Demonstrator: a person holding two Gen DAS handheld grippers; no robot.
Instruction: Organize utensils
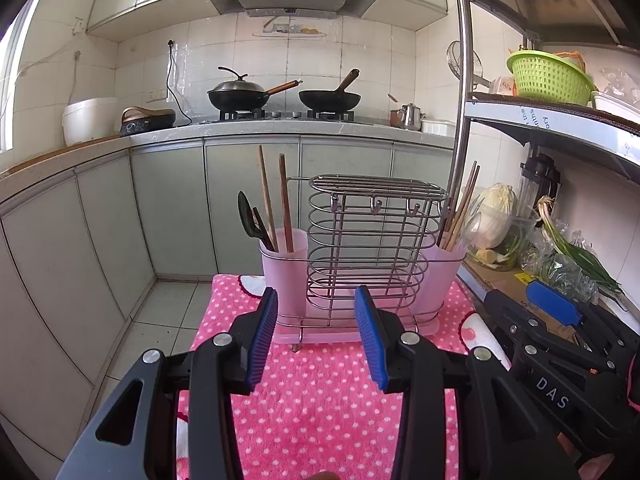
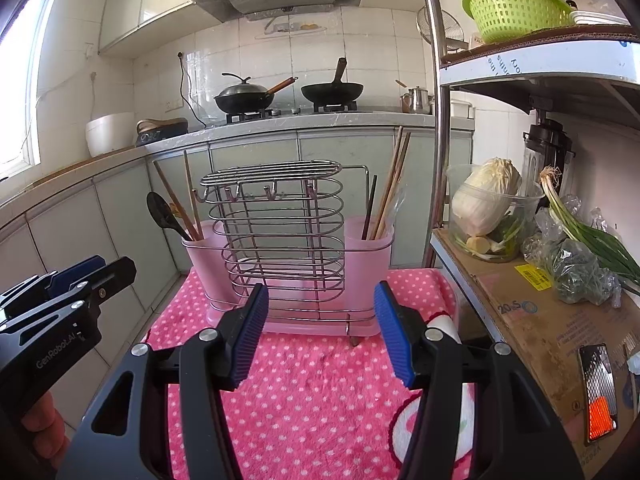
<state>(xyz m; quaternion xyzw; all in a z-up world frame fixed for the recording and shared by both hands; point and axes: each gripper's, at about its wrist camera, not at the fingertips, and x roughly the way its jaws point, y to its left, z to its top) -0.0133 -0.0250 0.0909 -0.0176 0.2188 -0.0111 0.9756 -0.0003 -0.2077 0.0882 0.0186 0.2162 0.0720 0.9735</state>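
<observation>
A wire utensil rack stands on a pink dotted cloth. Its left pink cup holds a black spoon and wooden chopsticks. Its right pink cup holds several chopsticks. My left gripper is open and empty, just in front of the rack. My right gripper is open and empty, also in front of the rack. The right gripper also shows in the left wrist view, and the left gripper in the right wrist view.
A metal shelf stands to the right, with a cabbage in a clear bowl, green onions, a cardboard box and a green basket. Kitchen cabinets and a stove with two woks are behind.
</observation>
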